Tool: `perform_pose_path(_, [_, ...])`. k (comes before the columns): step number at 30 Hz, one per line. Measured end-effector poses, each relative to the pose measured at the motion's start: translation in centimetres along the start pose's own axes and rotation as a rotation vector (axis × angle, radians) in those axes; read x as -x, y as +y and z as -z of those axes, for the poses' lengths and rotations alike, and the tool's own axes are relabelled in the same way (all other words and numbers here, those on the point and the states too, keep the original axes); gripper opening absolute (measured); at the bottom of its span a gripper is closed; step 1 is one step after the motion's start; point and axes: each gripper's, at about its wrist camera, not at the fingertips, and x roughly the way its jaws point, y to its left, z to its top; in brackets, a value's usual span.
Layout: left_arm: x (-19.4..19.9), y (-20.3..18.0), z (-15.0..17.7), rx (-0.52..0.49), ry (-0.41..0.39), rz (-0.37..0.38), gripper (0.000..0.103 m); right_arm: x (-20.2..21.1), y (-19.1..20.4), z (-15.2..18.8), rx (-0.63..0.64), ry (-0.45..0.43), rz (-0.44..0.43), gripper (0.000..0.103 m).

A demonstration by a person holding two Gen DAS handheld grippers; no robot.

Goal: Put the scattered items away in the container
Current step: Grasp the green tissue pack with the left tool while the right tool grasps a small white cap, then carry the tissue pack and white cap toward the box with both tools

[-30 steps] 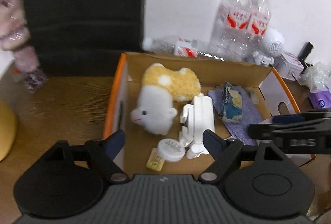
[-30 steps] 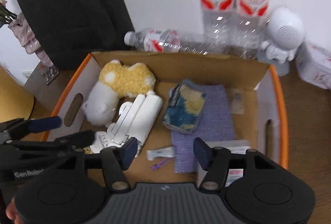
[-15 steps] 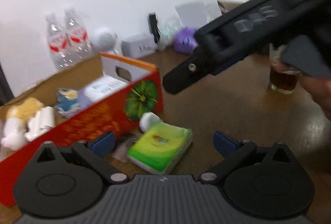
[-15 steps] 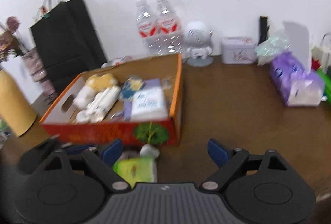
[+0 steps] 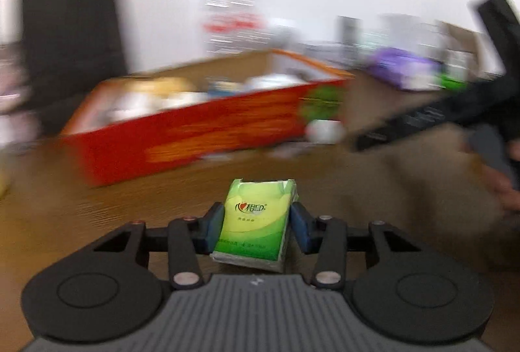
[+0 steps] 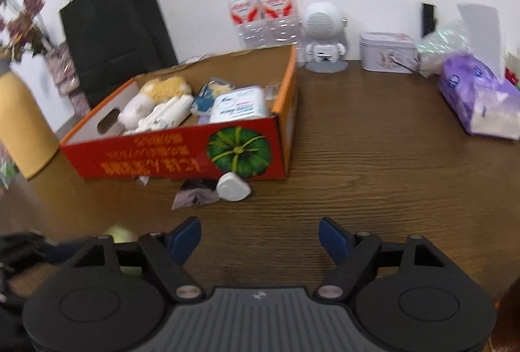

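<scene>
Green tissue pack [image 5: 256,222] sits clamped between your left gripper [image 5: 257,227] pads, whose jaws have just been closing. Your right gripper [image 6: 259,236] gapes empty. Still out on the tabletop [image 6: 373,163] against the cardboard box [image 6: 182,157] front — a white cap [image 6: 232,188] and crumpled wrapper [image 6: 195,194]; plush and packets are already boxed.

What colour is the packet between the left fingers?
Green and yellow; the packet shows best in the left wrist view.
</scene>
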Motion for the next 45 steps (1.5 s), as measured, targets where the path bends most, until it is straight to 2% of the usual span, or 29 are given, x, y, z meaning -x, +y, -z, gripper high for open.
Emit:
perform_pose_path(1, [0.2,0.9,0.4,0.035,-0.003,-0.061,0.047,-0.2,0.4,0.2,0.013,-0.001,-0.001,0.075])
perform_pose_path(2, [0.0,1.7,0.4,0.072,0.0,-0.086,0.05,-0.4,0.7,0.3,0.024,-0.008,-0.002,0.072])
perform_pose_path(3, [0.0,2.7,0.7,0.128,0.007,-0.098,0.062,-0.5,1.1,0.4,0.034,-0.019,-0.007,0.07])
perform_pose_path(4, [-0.3,3.6,0.7,0.181,0.031,-0.104,0.079,-0.6,1.3,0.3,0.041,-0.037,-0.017,0.068])
perform_pose_path(6, [-0.9,4.2,0.5,0.218,0.055,-0.125,0.092,-1.1,1.7,-0.1,0.043,-0.083,-0.035,0.067])
perform_pose_path(7, [-1.0,4.2,0.5,0.216,0.051,-0.132,0.093,-1.6,1.8,-0.5,0.032,-0.1,-0.024,0.067])
perform_pose_path(9, [-1.4,4.4,0.5,0.222,0.065,-0.129,0.093,-2.7,2.0,-1.3,0.008,-0.095,0.013,0.066])
perform_pose_path(10, [-1.6,4.7,0.6,0.238,0.072,-0.123,0.093,-3.4,2.1,-1.6,-0.004,-0.085,0.022,0.063])
perform_pose_path(11, [-1.9,4.8,0.7,0.259,0.078,-0.118,0.091,-4.1,2.2,-1.8,-0.017,-0.072,0.016,0.054])
perform_pose_path(12, [-2.0,5.0,0.8,0.276,0.082,-0.115,0.076,-4.7,2.1,-1.9,-0.034,-0.059,-0.003,0.046])
perform_pose_path(13, [-1.9,5.3,0.9,0.288,0.078,-0.112,0.057,-5.1,2.1,-1.9,-0.049,-0.054,-0.014,0.028])
perform_pose_path(14, [-1.7,5.3,1.0,0.291,0.068,-0.107,0.043,-5.3,2.2,-1.9,-0.057,-0.064,-0.001,0.028])
perform_pose_path(16, [-1.4,5.3,1.2,0.292,0.063,-0.09,0.045,-5.0,2.4,-1.6,-0.073,-0.063,0.027,0.027])
perform_pose_path(20, [-0.6,4.8,1.5,0.27,0.074,-0.093,0.045,-1.7,3.1,0.6,-0.065,-0.047,-0.016,0.027])
perform_pose_path(23, [3.4,4.0,3.0,0.293,0.062,-0.119,0.045,2.9,5.3,3.8,0.07,-0.008,-0.022,0.028])
perform_pose_path(25, [6.5,3.3,4.3,0.32,0.043,-0.075,0.045,5.6,7.3,6.3,0.197,0.036,-0.005,0.028])
perform_pose_path(27, [8.7,2.4,5.2,0.295,0.047,-0.035,0.046,7.6,8.8,8.5,0.303,0.084,0.005,0.028])
perform_pose_path(30, [10.7,1.2,6.0,0.245,0.041,-0.064,0.046,8.8,10.6,9.9,0.371,0.132,-0.004,0.029])
perform_pose_path(31, [10.9,0.9,6.3,0.23,0.034,-0.07,0.047,8.8,11.2,10.1,0.389,0.131,-0.014,0.034])
perform_pose_path(32, [10.9,0.8,6.6,0.231,0.043,-0.075,0.047,8.6,11.7,10.2,0.397,0.126,-0.02,0.043])
perform_pose_path(33, [10.8,0.7,7.0,0.244,0.055,-0.086,0.047,8.4,12.1,10.3,0.395,0.119,-0.015,0.049])
perform_pose_path(35, [11.1,0.8,7.5,0.258,0.055,-0.095,0.053,8.4,12.3,10.5,0.378,0.089,0.004,0.06])
perform_pose_path(36, [11.3,0.7,7.8,0.258,0.052,-0.095,0.056,8.6,12.0,10.7,0.363,0.069,0.006,0.06])
perform_pose_path(39, [11.4,0.6,7.9,0.261,0.038,-0.11,0.076,9.3,10.4,11.2,0.253,0.054,0.0,0.058])
perform_pose_path(41, [11.2,0.4,7.8,0.246,0.041,-0.112,0.076,9.8,9.6,12.1,0.186,0.048,-0.022,0.057])
perform_pose_path(45, [9.6,-0.1,7.8,0.223,0.086,-0.094,0.075,10.1,10.4,13.2,0.182,-0.001,-0.015,0.056])
